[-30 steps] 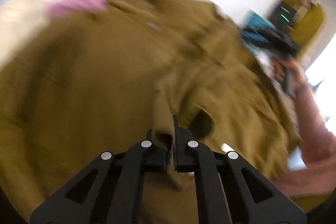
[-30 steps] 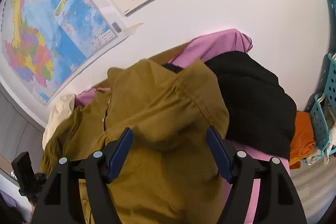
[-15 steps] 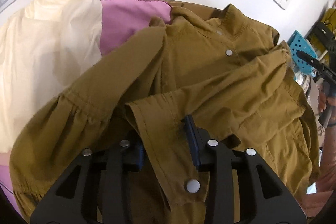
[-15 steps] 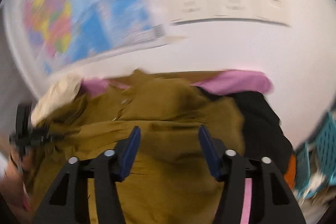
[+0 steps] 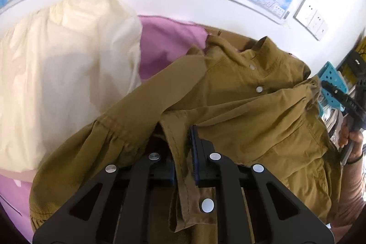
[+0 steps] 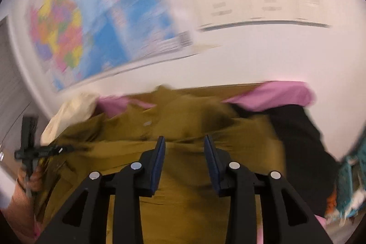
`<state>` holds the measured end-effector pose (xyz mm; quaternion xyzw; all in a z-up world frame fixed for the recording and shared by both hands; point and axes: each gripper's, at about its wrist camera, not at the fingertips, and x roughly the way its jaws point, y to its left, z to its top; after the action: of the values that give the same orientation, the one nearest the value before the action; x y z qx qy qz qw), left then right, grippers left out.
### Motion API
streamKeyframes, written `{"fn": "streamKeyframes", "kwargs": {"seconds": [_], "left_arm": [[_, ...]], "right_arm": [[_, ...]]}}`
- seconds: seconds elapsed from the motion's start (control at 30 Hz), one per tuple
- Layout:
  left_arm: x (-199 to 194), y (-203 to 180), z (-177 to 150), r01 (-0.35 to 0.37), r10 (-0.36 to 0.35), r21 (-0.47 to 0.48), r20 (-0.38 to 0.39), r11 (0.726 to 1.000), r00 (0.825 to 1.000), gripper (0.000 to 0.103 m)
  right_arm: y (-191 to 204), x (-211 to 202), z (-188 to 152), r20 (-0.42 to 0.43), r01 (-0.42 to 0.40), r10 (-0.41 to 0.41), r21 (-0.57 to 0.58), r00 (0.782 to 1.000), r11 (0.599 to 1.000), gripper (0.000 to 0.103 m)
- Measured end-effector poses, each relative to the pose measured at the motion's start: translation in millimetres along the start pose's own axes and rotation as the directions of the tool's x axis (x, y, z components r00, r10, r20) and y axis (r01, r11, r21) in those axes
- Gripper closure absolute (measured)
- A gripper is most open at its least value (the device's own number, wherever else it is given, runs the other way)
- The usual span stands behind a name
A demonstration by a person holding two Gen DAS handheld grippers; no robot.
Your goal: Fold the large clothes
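An olive-brown button shirt [image 5: 240,106] lies spread and rumpled on the pile of clothes, collar toward the wall. My left gripper [image 5: 183,143] has its jaws a little apart, with the shirt's front placket edge lying between them. The left finger is mostly hidden under cloth. In the blurred right wrist view the same shirt [image 6: 183,175] fills the lower middle. My right gripper [image 6: 184,148] is open just above the shirt, holding nothing. It also shows at the right edge of the left wrist view [image 5: 343,100].
A cream garment [image 5: 57,65] and a pink one [image 5: 169,42] lie left of the shirt. A black garment [image 6: 304,141] lies to its right. A wall with a map [image 6: 91,26] and sockets [image 6: 263,6] is close behind. A blue basket [image 5: 331,81] stands at the right.
My left gripper opened from a tight pinch on the shirt, and the shirt now lies flatter. My right gripper has narrowed and swung, with the view blurred.
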<state>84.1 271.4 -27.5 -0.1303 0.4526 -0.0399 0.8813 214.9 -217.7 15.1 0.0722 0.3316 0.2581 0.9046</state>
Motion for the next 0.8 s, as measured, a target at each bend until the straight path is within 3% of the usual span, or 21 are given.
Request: {"fn": "streamKeyframes", "kwargs": {"seconds": [0.03, 0.13, 0.23, 0.33, 0.43, 0.5, 0.6, 0.67, 0.8], "left_arm": [[2.6, -0.2, -1.2, -0.007, 0.007, 0.011, -0.006, 1.000, 1.000, 0.091], [10.0, -4.0, 1.3, -0.037, 0.037, 0.025, -0.017, 0.999, 0.999, 0.089], [17.1, -5.0, 6.4, -0.060, 0.061, 0.022, -0.035, 0.998, 0.998, 0.080], [23.4, -9.5, 8.1, -0.097, 0.100, 0.055, -0.055, 0.994, 0.993, 0.069], [15.1, -14.1, 6.8, -0.074, 0.078, 0.078, -0.049, 0.994, 0.996, 0.041], [-2.7, -16.4, 4.5, -0.036, 0.037, 0.093, -0.010, 0.995, 0.999, 0.026], [-36.0, -16.2, -1.0, -0.050, 0.041, 0.126, 0.070, 0.991, 0.997, 0.021], [-56.5, -13.4, -5.9, -0.092, 0.077, 0.134, 0.119, 0.987, 0.990, 0.011], [-94.3, 3.9, -29.6, -0.191, 0.168, 0.134, 0.164, 0.972, 0.972, 0.011]], "right_arm": [[-9.7, -2.0, 1.4, 0.000, 0.017, -0.017, 0.026, 1.000, 1.000, 0.065], [-20.3, 22.2, -6.6, -0.112, -0.011, 0.017, 0.054, 0.994, 0.998, 0.064], [-6.4, 57.0, -15.4, -0.188, 0.110, -0.123, -0.076, 0.974, 0.991, 0.062], [-10.0, 71.1, -12.2, -0.230, 0.162, -0.158, -0.003, 0.960, 0.987, 0.063], [19.5, 54.0, -7.6, -0.163, 0.203, -0.214, -0.081, 0.963, 0.976, 0.061], [48.2, 42.7, -8.2, -0.122, 0.162, -0.182, -0.156, 0.976, 0.974, 0.057], [106.6, 43.7, -13.7, -0.132, 0.033, -0.073, -0.283, 0.989, 0.959, 0.055], [143.5, 59.0, -20.8, -0.193, -0.097, 0.035, -0.323, 0.981, 0.942, 0.055], [203.7, 100.8, -44.3, -0.316, -0.268, 0.151, -0.367, 0.937, 0.891, 0.055]]}}
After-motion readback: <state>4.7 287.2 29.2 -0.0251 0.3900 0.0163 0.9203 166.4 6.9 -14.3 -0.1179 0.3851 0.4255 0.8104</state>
